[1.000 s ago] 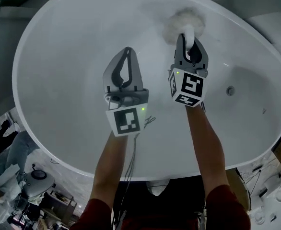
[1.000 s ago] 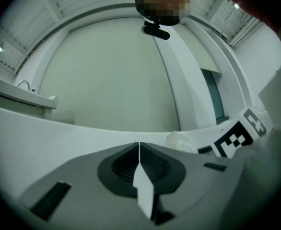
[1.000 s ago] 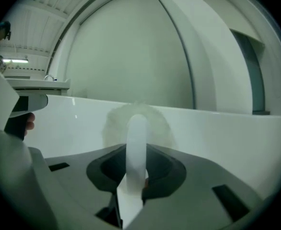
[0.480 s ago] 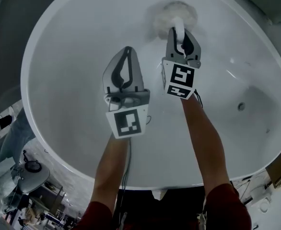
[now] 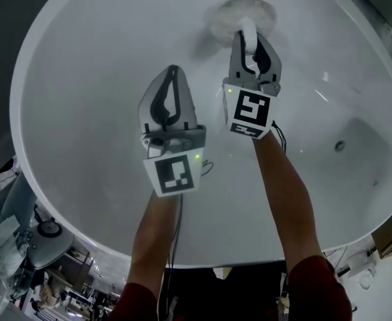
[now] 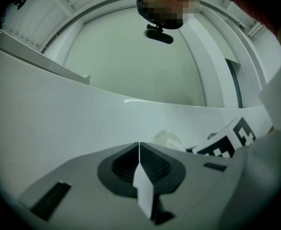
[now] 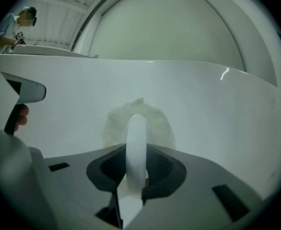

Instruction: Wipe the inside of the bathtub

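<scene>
A white oval bathtub (image 5: 82, 79) fills the head view, with its drain (image 5: 340, 146) at middle right and floor clutter (image 5: 42, 236) past the rim at lower left. Nearest, at centre, the left gripper (image 5: 173, 72) hangs over the tub floor, jaws pressed together on nothing. Just right and higher, the right gripper (image 5: 253, 39) clamps the white handle (image 5: 248, 31) of a fluffy scrubbing pad (image 5: 239, 12). The handle's long axis runs up the frame, pad end farthest, against the tub's inner wall at top centre.
</scene>
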`<state>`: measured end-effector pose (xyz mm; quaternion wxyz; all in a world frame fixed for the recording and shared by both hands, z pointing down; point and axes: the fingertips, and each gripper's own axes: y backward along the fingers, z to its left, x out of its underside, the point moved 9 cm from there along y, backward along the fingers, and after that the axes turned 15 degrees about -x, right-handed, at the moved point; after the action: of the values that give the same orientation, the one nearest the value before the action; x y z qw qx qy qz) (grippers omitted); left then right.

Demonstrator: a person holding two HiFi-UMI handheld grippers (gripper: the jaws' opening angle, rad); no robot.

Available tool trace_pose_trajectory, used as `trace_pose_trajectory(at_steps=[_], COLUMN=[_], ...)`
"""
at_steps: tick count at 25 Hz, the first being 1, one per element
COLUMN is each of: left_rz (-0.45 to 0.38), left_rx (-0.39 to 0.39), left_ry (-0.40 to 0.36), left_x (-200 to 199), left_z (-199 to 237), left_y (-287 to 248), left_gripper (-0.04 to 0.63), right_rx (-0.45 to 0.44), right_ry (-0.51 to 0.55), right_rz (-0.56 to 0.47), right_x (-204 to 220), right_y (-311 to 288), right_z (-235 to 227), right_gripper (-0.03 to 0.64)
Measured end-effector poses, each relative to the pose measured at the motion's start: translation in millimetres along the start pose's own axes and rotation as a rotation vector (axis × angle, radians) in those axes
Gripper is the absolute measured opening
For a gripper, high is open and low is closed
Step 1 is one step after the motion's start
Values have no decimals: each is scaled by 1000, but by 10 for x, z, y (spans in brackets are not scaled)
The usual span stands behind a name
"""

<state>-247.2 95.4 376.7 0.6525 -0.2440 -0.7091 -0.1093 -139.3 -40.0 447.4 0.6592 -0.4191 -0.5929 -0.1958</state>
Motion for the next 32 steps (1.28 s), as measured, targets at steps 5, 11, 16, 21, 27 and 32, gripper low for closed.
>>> trace_pose_trajectory(at_steps=[5, 11, 16, 21, 27, 32], left_rz=[-10, -29, -26, -32, -47, -64], left_rx=[17, 65, 129, 191, 258, 282], left_ry=[-16, -29, -46, -56, -88, -98], left_x=[-5, -311, -138, -60, -170, -154], left_z=[15, -585, -1015, -1526, -2384, -2891], left_y=[167, 232, 115, 277, 622, 821], left_gripper=[17, 17, 17, 17, 17, 17], right_rx=[-5, 76, 124, 178, 247, 276], right_ry=[-12, -28, -24, -18, -33, -48], right_rz=[17, 27, 50, 76, 101, 91], right_x=[50, -36, 283, 613, 940, 1117], right_y=[144, 566, 667, 1062, 1801, 2195], right_z=[113, -568, -972, -1377, -2096, -2482], right_gripper=[94, 94, 94, 94, 94, 94])
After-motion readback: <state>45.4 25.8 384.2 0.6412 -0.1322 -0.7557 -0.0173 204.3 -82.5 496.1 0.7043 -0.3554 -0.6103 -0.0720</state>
